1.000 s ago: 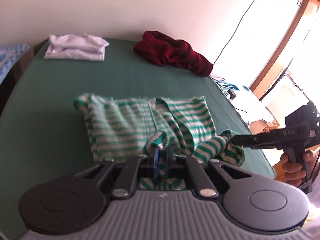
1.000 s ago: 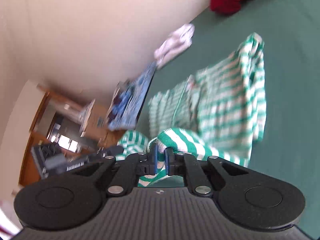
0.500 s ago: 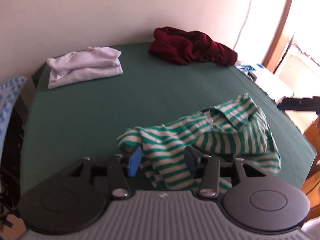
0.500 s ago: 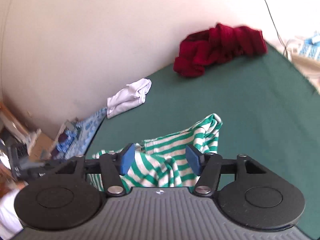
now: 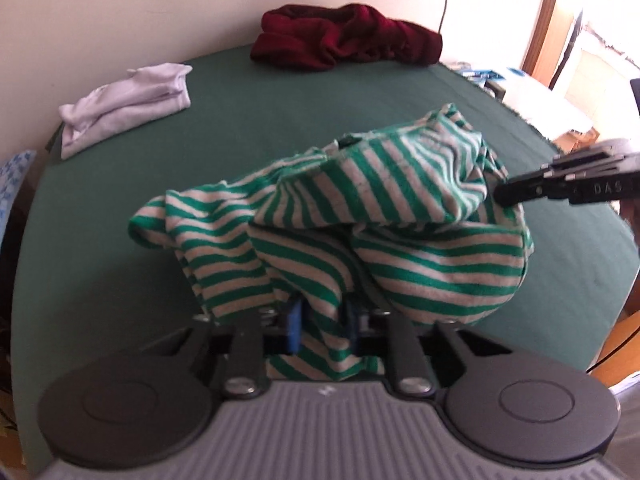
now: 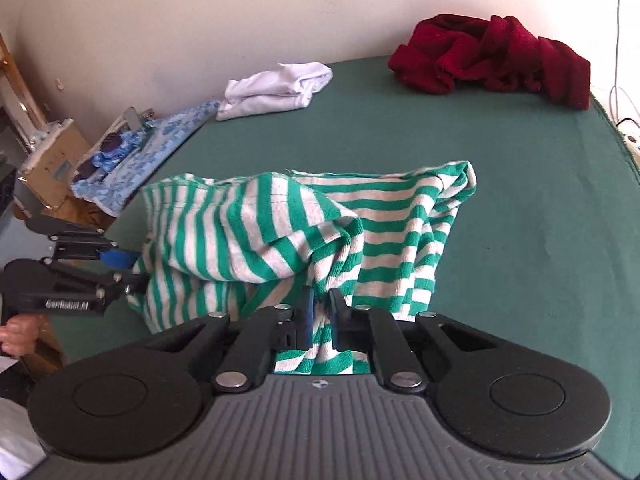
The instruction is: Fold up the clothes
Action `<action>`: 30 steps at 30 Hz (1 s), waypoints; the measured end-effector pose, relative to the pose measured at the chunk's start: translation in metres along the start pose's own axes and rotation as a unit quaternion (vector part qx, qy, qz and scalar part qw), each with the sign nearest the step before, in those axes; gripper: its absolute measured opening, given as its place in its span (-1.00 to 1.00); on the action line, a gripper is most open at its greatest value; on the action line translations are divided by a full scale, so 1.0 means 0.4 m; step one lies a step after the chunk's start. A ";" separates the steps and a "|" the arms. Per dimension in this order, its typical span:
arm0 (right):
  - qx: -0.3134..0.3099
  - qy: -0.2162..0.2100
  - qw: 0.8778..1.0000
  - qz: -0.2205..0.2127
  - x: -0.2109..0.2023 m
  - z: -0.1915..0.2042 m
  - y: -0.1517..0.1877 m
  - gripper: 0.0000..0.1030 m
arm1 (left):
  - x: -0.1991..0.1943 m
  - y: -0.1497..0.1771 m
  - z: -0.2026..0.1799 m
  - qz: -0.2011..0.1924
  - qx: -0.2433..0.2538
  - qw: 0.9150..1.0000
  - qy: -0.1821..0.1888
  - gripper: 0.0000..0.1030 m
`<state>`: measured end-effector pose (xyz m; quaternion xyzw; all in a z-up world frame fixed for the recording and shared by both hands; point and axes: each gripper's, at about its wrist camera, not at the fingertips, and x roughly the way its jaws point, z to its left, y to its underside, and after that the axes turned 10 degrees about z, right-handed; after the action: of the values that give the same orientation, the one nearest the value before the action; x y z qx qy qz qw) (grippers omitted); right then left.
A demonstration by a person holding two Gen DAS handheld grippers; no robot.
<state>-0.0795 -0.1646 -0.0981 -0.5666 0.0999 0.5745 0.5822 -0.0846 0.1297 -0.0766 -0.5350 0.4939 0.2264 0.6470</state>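
Mid-fold: the green-and-white striped shirt (image 5: 360, 216) hangs bunched above the green table (image 5: 280, 92). The left gripper (image 5: 320, 326) and right gripper (image 6: 320, 312) are both closing, pinching its fabric. Next, probably, lay it flat.

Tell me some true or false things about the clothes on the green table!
1. The striped shirt is held by both grippers. True.
2. The red garment lies folded flat. False: it is a crumpled heap.
3. The white garment lies near the wall. True.
4. The striped shirt is blue and yellow. False: green and white.
5. The left gripper holds nothing. False: its jaws are closing with striped cloth between them.
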 end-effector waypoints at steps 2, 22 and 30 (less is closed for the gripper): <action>-0.011 -0.020 1.000 -0.009 -0.040 0.005 0.008 -0.84 | -0.052 0.004 0.018 -0.018 -0.025 1.000 0.007 -0.99; -0.206 0.100 0.973 -0.013 -0.005 0.114 0.022 -0.20 | -0.100 0.060 0.029 -0.009 0.005 0.998 -0.061 -0.49; -0.166 0.110 0.980 -0.027 0.006 0.096 0.007 -0.35 | -0.143 0.031 -0.030 -0.069 0.110 0.988 -0.080 0.05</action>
<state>-0.1013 -0.1344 -0.0885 -0.7175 0.0515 0.5015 0.4808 -0.1230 0.1364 -0.0312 -0.4732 0.4242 0.1676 0.7537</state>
